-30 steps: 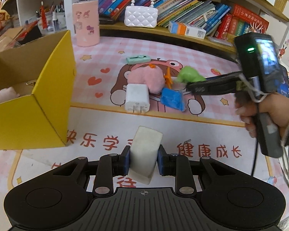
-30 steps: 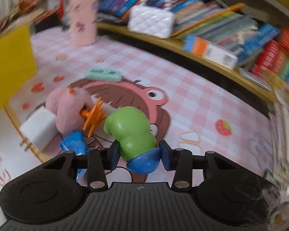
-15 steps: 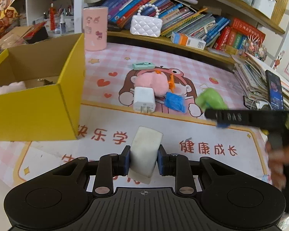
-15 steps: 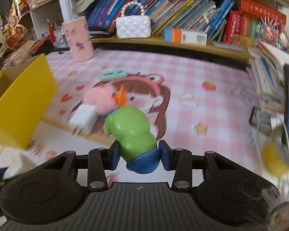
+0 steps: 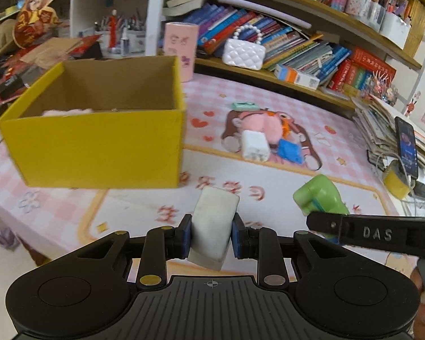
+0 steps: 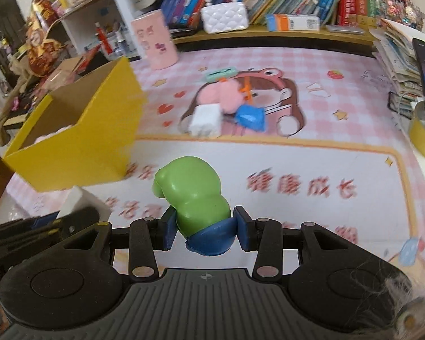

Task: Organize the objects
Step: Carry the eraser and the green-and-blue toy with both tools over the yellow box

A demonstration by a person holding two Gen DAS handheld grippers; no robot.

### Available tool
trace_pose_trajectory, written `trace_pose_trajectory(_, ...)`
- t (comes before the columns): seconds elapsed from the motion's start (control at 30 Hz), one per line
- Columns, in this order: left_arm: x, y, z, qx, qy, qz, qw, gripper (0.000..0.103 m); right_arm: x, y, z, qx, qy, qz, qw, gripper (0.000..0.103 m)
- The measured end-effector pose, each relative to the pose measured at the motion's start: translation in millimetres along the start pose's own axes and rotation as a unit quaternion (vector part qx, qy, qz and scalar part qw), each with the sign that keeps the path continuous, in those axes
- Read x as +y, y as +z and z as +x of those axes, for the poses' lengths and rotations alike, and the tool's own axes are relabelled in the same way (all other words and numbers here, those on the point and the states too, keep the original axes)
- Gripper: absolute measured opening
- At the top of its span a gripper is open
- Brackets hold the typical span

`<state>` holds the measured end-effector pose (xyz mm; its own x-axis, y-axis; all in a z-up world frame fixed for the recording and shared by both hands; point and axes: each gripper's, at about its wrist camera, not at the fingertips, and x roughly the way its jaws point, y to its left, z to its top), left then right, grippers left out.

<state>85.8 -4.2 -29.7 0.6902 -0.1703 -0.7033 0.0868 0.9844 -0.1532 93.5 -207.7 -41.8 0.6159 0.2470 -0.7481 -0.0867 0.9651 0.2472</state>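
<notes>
My left gripper (image 5: 211, 236) is shut on a white block (image 5: 214, 226), held above the mat's front part. My right gripper (image 6: 204, 231) is shut on a green toy with a blue base (image 6: 194, 198); the same green toy (image 5: 320, 197) and the right gripper's finger show at the right of the left wrist view. The open yellow box (image 5: 99, 136) stands to the left, with something pale pink inside. Further back on the mat lie a white charger (image 5: 255, 144), a pink plush (image 5: 262, 123), a blue toy (image 5: 290, 150), an orange piece (image 5: 284, 126) and a teal clip (image 5: 243, 105).
A pink cup (image 5: 180, 51) and a white quilted purse (image 5: 242, 53) stand before the bookshelf at the back. A stack of papers (image 5: 382, 130) with an upright phone (image 5: 408, 147) and a yellow tape roll (image 5: 395, 182) sit at the right edge.
Both grippers have drawn back toward the mat's front and leftward, each keeping its object. The yellow box now looms closer, and the right gripper has come alongside the left.
</notes>
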Motion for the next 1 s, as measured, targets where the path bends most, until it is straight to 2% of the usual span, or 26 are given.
trace_pose_trajectory(0.13,20.6,-13.3,-19.8,-0.005,0.015,0.003,0.9999,0.025,36.2,-17.4,-4.7,0.0,0.006,-0.048,0.999,0.039)
trace_pose_trajectory(0.3,46.9,-22.9,-40.4,-0.014,0.025,0.0,0.9996,0.025,74.5,-33.0,-7.2,0.003,0.012,-0.075,0.997,0.039)
trace_pose_trajectory(0.57,87.1,-38.3,-59.8,-0.009,0.033,-0.001,0.9994,0.025,116.8,-50.9,-2.4,0.016,0.021,-0.078,0.997,0.039)
trace_pose_trajectory(1.0,138.7,-45.1,-83.0,-0.026,0.042,0.001,0.9988,0.025,169.2,-67.3,7.7,0.022,0.029,-0.073,0.997,0.039)
